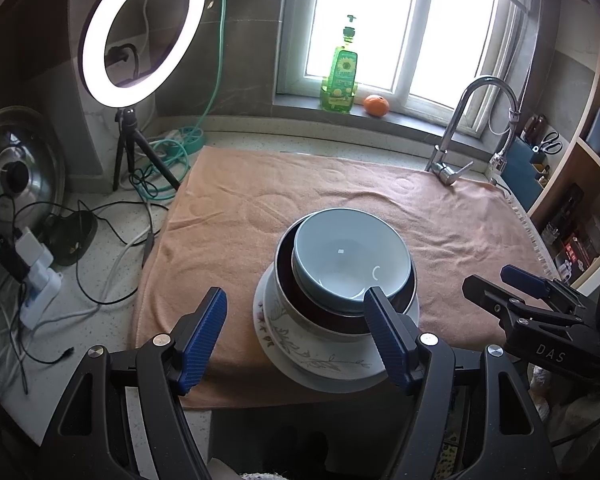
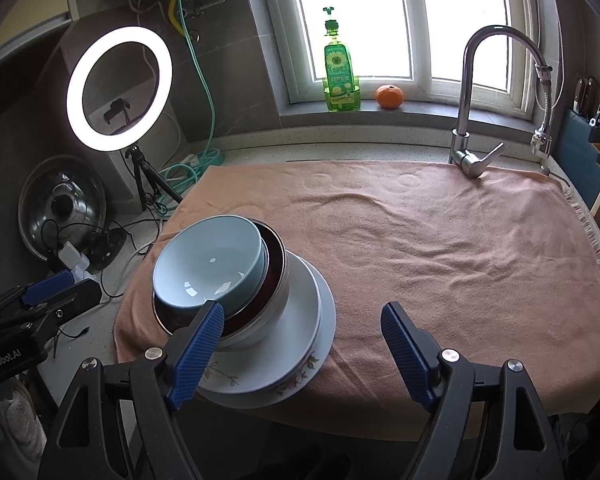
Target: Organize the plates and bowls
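Observation:
A light blue bowl point(image 1: 350, 258) sits nested in a dark metal bowl point(image 1: 320, 308), on stacked floral plates point(image 1: 300, 354), near the front edge of the peach towel point(image 1: 228, 216). My left gripper point(image 1: 296, 312) is open and empty, just in front of the stack, its right finger beside the bowls. In the right wrist view the blue bowl point(image 2: 210, 266), dark bowl point(image 2: 276, 276) and plates point(image 2: 300, 320) lie at left. My right gripper point(image 2: 302, 328) is open and empty, right of the stack; it shows in the left wrist view point(image 1: 532, 292).
A ring light point(image 1: 140, 32) on a tripod, cables and a steel pot lid point(image 1: 12, 176) stand left of the towel. A faucet point(image 2: 476, 120) rises at the back right. A green soap bottle point(image 2: 338, 72) and an orange point(image 2: 389, 97) sit on the windowsill.

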Motion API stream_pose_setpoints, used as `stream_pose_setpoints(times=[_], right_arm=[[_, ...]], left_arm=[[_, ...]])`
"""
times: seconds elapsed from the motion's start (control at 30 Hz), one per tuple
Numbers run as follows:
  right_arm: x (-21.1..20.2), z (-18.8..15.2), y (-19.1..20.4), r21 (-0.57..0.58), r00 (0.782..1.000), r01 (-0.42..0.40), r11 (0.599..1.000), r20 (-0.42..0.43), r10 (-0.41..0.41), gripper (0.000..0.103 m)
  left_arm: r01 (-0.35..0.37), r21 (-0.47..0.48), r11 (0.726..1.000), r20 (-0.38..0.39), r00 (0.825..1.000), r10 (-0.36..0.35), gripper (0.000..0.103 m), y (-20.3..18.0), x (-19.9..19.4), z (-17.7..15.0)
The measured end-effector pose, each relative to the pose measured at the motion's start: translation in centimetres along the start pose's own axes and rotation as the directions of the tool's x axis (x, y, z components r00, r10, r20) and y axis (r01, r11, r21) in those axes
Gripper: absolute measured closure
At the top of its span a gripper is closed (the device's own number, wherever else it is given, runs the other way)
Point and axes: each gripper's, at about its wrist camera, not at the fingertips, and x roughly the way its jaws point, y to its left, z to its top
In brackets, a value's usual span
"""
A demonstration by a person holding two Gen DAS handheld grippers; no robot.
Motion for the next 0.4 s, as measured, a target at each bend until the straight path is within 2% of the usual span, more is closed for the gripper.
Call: stream_pose_setpoints(times=[0.4], right_arm=[[0.71,0.08,-0.28,0.015,1.0,0.002,1.0,-0.011,-0.002,0.025]], left_arm=[[-0.006,0.007,1.0,-0.003,1.0,0.006,0.032,-0.03,0.67,0.17]])
